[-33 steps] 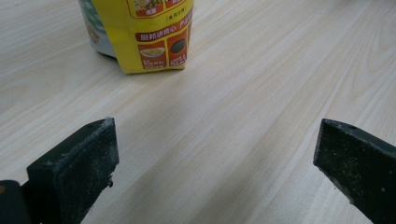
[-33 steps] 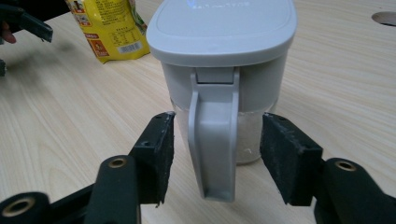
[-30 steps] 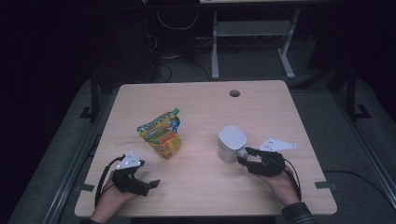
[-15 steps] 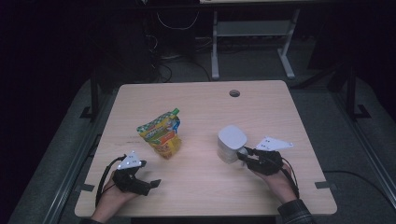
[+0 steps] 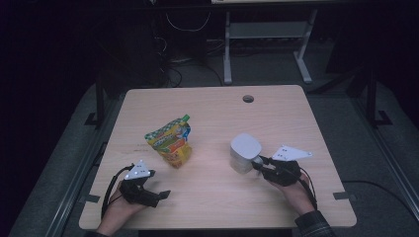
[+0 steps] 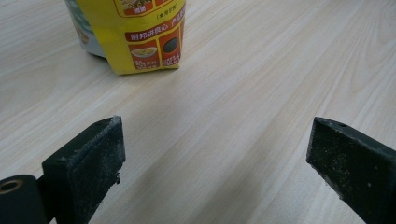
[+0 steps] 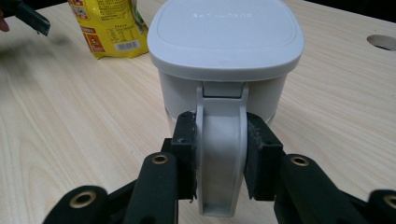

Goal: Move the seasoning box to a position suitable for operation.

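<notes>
A white lidded container (image 5: pixel 245 152) with a handle (image 7: pixel 219 154) stands on the table, right of centre. My right gripper (image 5: pixel 260 165) is shut on that handle; its jaws have just been closing and both pads press the handle's sides. A yellow and green snack pouch (image 5: pixel 170 139) stands left of centre, its lower part (image 6: pixel 140 35) seen ahead in the left gripper view. My left gripper (image 5: pixel 160 196) rests near the table's front left, open, with bare wood between its jaws (image 6: pixel 215 154).
The wooden table (image 5: pixel 217 113) has a round cable hole (image 5: pixel 248 98) near its far edge. Behind the table stand a desk frame and cables on a dark floor. Bare wood lies between the pouch and the container.
The right gripper's jaws have come together on the container's handle. Both hands kept their places, and the pouch and container have not moved.
</notes>
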{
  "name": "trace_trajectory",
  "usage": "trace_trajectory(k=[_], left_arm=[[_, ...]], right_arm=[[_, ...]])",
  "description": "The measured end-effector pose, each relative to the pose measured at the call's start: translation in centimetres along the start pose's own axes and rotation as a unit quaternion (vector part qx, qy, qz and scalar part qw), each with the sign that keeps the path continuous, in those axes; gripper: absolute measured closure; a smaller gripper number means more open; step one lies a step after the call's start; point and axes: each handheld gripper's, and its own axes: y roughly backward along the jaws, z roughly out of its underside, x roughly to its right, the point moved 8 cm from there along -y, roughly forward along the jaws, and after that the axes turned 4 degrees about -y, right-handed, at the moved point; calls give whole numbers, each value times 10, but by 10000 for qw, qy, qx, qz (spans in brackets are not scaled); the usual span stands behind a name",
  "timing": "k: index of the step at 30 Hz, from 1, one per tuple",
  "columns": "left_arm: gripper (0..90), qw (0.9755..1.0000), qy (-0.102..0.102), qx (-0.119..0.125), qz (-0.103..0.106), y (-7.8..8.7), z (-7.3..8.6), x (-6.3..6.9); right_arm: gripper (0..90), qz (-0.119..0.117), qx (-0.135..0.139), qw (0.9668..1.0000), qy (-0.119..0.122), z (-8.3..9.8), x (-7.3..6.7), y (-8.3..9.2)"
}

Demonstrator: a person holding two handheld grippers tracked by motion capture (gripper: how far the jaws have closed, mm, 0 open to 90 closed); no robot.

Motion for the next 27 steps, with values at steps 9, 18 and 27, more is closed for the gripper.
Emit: trace_trajectory(k=[9, 18, 27], left_arm=[[41, 10000, -51, -16, 6, 0, 0, 0], [41, 9999, -90, -69, 42, -1, 1, 2], [41, 9999, -90, -67, 70, -2, 1, 3]], right_arm=[[684, -132, -15, 9999, 92, 2, -5, 2], [684, -392, -18, 9990, 219, 3, -16, 3], [683, -651, -46, 9972, 366, 3, -30, 1]])
